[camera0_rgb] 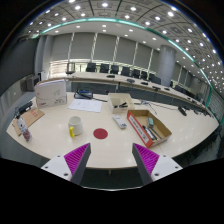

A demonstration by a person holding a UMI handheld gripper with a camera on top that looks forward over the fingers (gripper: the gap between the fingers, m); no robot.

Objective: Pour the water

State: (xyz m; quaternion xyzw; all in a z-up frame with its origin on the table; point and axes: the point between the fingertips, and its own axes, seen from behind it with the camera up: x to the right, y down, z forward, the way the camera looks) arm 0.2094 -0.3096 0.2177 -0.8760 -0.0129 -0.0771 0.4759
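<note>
hand-held gripper [111, 160]: fingers spread wide, holding nothing | cup [75, 126]: on tabletop [110, 145], well ahead, left of red coaster [100, 132] | risk: off-line approach could clip the cup and tip it

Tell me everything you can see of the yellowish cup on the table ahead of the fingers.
The cup is pale yellow, looks like translucent plastic, and stands upright on the light table. It sits well beyond the hand-held gripper, whose fingers are open and touch nothing. A red disc lies just beside it, apart from it. Its contents cannot be made out.
</note>
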